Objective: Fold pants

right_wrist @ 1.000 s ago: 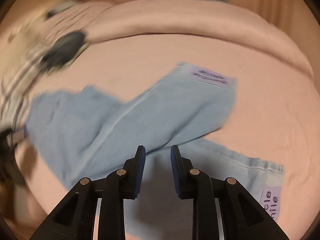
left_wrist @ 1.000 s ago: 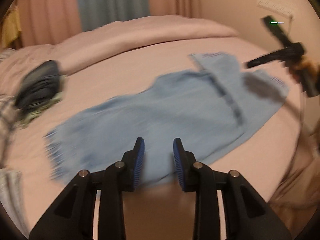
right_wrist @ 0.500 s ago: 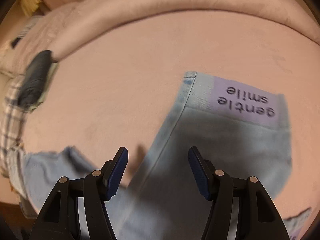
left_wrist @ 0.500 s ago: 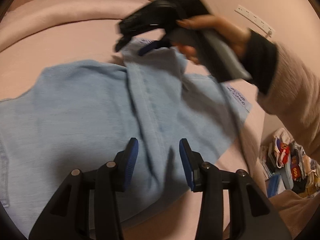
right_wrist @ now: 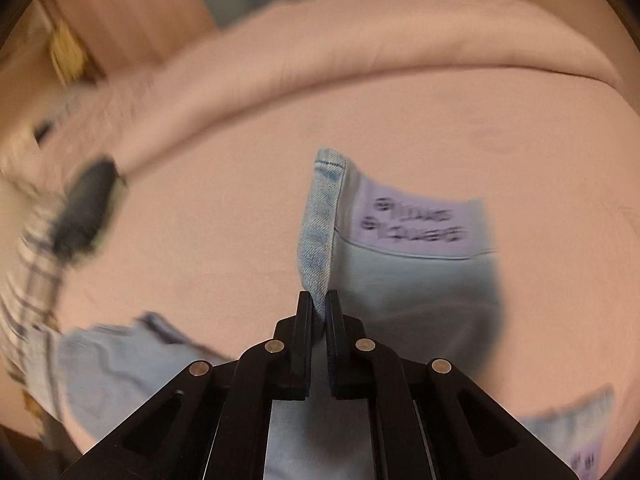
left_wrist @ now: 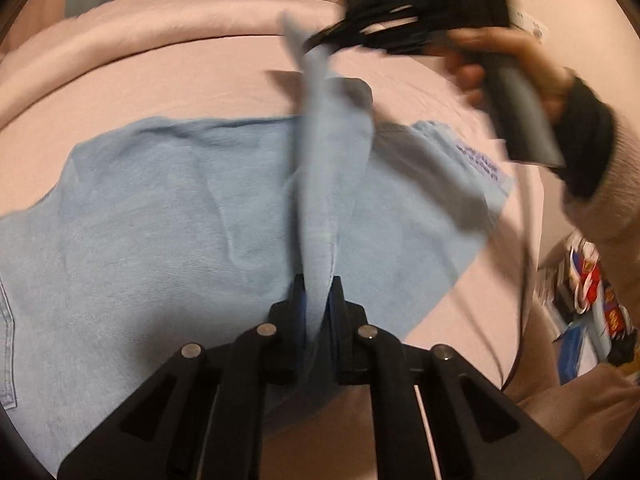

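The jaws of the left gripper (left_wrist: 318,300) are pressed together on a raised ridge of the light blue denim pants (left_wrist: 160,232), which runs from the jaws up toward 12 o'clock in the left wrist view. The jaws of the right gripper (right_wrist: 319,308) are closing, and the frames show them pinching the stitched hem edge of the same pants (right_wrist: 324,220), which stands upright between them.

In the left wrist view the right gripper (left_wrist: 320,42) appears at 1 o'clock, held by a person's hand (left_wrist: 500,56) in a dark cuff and a pale fuzzy sleeve; it lifts the far end of the ridge above the pink bed sheet (left_wrist: 180,80). The rest of the pants lies flat on the bed, spreading toward 9 o'clock.

A lilac fabric label (right_wrist: 416,220) with dark writing sits on the pants at 2 o'clock from the right jaws; the letters are too blurred to read. A dark rolled garment (right_wrist: 86,208) lies well apart at 9 o'clock, beside a checked cloth (right_wrist: 32,288).
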The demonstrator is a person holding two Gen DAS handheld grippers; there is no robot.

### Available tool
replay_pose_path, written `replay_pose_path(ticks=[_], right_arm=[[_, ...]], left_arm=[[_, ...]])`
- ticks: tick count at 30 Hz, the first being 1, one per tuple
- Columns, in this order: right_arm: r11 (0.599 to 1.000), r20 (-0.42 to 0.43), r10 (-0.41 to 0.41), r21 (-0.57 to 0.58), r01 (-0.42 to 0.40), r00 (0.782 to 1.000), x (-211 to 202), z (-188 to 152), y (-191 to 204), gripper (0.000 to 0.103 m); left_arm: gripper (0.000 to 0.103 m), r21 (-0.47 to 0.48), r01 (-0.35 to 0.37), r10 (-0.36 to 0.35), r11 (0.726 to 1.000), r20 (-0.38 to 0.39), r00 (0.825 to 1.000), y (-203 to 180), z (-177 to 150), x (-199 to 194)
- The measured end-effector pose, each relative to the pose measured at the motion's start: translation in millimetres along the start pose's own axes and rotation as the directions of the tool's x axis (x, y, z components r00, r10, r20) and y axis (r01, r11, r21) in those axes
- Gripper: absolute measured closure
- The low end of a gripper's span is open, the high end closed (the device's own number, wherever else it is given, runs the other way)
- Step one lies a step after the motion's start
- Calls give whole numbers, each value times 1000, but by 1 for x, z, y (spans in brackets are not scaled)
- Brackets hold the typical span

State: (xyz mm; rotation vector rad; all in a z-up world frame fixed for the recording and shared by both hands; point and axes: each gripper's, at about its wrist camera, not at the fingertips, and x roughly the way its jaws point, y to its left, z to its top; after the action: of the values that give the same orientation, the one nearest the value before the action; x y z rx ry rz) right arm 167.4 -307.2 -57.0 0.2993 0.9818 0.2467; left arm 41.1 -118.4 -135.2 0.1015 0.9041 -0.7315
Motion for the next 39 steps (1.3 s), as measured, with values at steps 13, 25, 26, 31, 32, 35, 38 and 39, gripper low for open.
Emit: replay_pose_path(ticks=[13,25,26,31,32,35,38,39], right_arm=[[914,143,22,399,-78,989,-105,-170,-130,96],[798,253,78,564,-213,964,-99,-174,-168,80],[809,247,66,554,-197,967,-98,-172,-167,84],[819,279,80,529,-222,957,-108,-171,-160,95],[819,284,85,526,-229,955,-113,-170,-159,95],[837,268,86,502,-215,960,-122,-171,-151,95],[833,186,81,527,-169,979,-108,-182,-156,95],[820,159,76,551,-152,984,-100,-187,-160,95]], left_arm=[[94,103,-87,91,991,-37,995,-27,7,1],[96,211,-187,198,959,-31,980,-28,15,20],[97,211,-189,198,959,-24,980,-28,14,19],[99,170,-130,127,977,30,991,-26,12,-6],[99,164,-117,113,979,37,993,-25,13,-11],[98,197,-98,94,975,32,995,-28,12,-21],[98,260,-112,120,959,-16,993,-33,3,-10],[98,269,-118,130,956,-27,991,-35,0,-6]])
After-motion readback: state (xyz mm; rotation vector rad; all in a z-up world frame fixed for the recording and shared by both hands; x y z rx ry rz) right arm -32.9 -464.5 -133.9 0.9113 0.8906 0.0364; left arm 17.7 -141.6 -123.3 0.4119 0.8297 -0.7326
